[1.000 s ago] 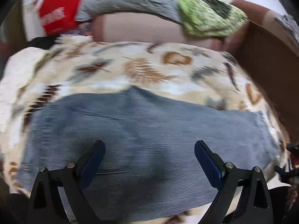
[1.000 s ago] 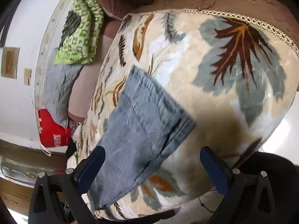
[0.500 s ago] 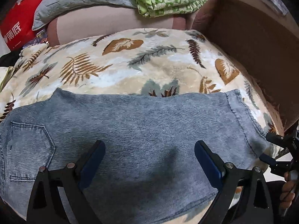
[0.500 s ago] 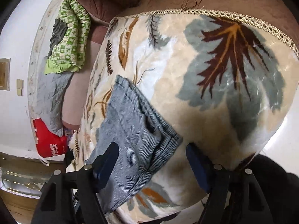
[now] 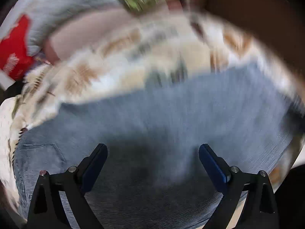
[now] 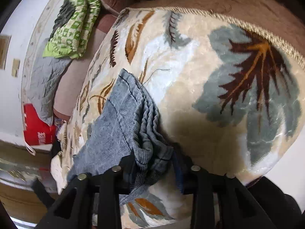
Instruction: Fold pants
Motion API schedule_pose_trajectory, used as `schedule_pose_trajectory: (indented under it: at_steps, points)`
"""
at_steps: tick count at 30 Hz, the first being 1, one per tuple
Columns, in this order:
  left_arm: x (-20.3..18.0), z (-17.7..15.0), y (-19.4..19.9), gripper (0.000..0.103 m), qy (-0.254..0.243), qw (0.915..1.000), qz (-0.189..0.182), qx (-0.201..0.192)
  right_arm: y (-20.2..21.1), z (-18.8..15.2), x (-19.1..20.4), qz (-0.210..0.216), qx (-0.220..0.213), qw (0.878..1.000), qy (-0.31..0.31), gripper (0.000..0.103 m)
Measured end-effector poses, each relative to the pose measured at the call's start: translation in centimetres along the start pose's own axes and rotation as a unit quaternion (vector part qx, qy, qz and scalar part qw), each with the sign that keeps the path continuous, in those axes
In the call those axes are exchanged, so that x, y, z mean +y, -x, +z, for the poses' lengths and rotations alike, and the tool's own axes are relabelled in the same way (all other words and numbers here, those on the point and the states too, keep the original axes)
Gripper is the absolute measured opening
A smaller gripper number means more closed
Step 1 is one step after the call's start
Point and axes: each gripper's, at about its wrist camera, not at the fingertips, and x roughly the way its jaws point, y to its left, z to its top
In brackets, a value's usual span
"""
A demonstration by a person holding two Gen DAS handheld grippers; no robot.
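We saw the right gripper (image 6: pixel 154 164) just closing on the bunched hem of the pants (image 6: pixel 122 118) on the blanket (image 6: pixel 190 87), the left gripper (image 5: pixel 152 164) wide open and empty above them, so some hem layers could slip out when lifted

A lived-in room of a home, with laundry out on soft furniture.

A plush leaf-print blanket (image 6: pixel 190 87) with a braided edge covers a brown upholstered sofa (image 6: pixel 247 5). On its back lie a folded green patterned cloth (image 6: pixel 74 24) and a grey quilted cover (image 6: pixel 43 80); beside them sits a red bag (image 6: pixel 36 127) against a white wall (image 6: pixel 13 95).
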Motion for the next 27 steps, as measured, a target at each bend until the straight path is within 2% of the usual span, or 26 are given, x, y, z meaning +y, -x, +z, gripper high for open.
schedule_pose_trajectory:
  at_steps: [2,3,5,7,9,12,14,16,18,19,21,22,23,24,26,27]
  points:
    - [0.5,-0.4,0.0,0.100,0.012,0.9996,-0.011,-0.021,-0.1,0.2,0.5,-0.007,0.002,1.000,0.010,0.039]
    - [0.6,-0.4,0.1,0.100,0.017,0.9996,-0.014,-0.018,0.0,0.2,0.9,-0.012,0.002,1.000,0.022,0.032]
    - [0.9,-0.3,0.5,0.098,0.017,0.9995,-0.025,-0.015,0.5,0.1,2.1,-0.024,-0.003,0.999,0.044,0.027]
    - [1.7,-0.6,1.4,0.098,0.029,0.9982,-0.048,-0.023,1.6,-0.3,4.8,-0.038,-0.024,0.995,0.092,0.026]
    - [3.6,-1.2,2.5,0.098,0.062,0.9948,-0.072,-0.036,2.9,-1.2,9.0,-0.051,-0.052,0.985,0.157,0.026]
    - [8.0,-2.7,4.6,0.098,0.123,0.9862,-0.089,-0.065,3.7,-3.8,15.6,-0.053,-0.085,0.963,0.251,0.026]
    - [11.7,-4.2,5.8,0.098,0.168,0.9779,-0.092,-0.083,3.3,-6.7,19.8,-0.041,-0.094,0.943,0.315,0.026]
    - [15.4,-6.1,6.7,0.098,0.216,0.9687,-0.082,-0.092,1.8,-10.6,23.2,-0.028,-0.089,0.922,0.376,0.026]
    - [18.9,-8.4,7.4,0.098,0.258,0.9593,-0.064,-0.096,-0.4,-14.6,24.7,-0.007,-0.071,0.906,0.417,0.026]
    - [20.4,-9.6,7.6,0.098,0.276,0.9548,-0.055,-0.095,-1.5,-16.1,24.8,0.000,-0.061,0.902,0.427,0.026]
    - [22.2,-11.2,7.8,0.098,0.295,0.9503,-0.041,-0.091,-5.1,-19.3,24.3,0.009,-0.018,0.898,0.439,0.035]
    - [22.9,-11.8,7.9,0.098,0.303,0.9481,-0.035,-0.089,-7.2,-20.5,23.8,0.011,0.007,0.897,0.442,0.043]
    - [23.4,-11.9,7.8,0.098,0.306,0.9472,-0.033,-0.089,-9.4,-21.4,23.1,0.003,0.043,0.894,0.445,0.066]
    - [23.5,-11.7,7.7,0.098,0.307,0.9470,-0.033,-0.090,-11.3,-21.9,22.1,-0.011,0.078,0.897,0.436,0.069]
    - [22.9,-11.2,8.5,0.098,0.297,0.9489,-0.040,-0.099,-10.4,-21.9,21.7,0.011,0.059,0.899,0.435,0.070]
    - [22.5,-11.0,8.8,0.098,0.292,0.9497,-0.044,-0.104,-9.6,-21.3,21.7,0.026,0.067,0.904,0.422,0.071]
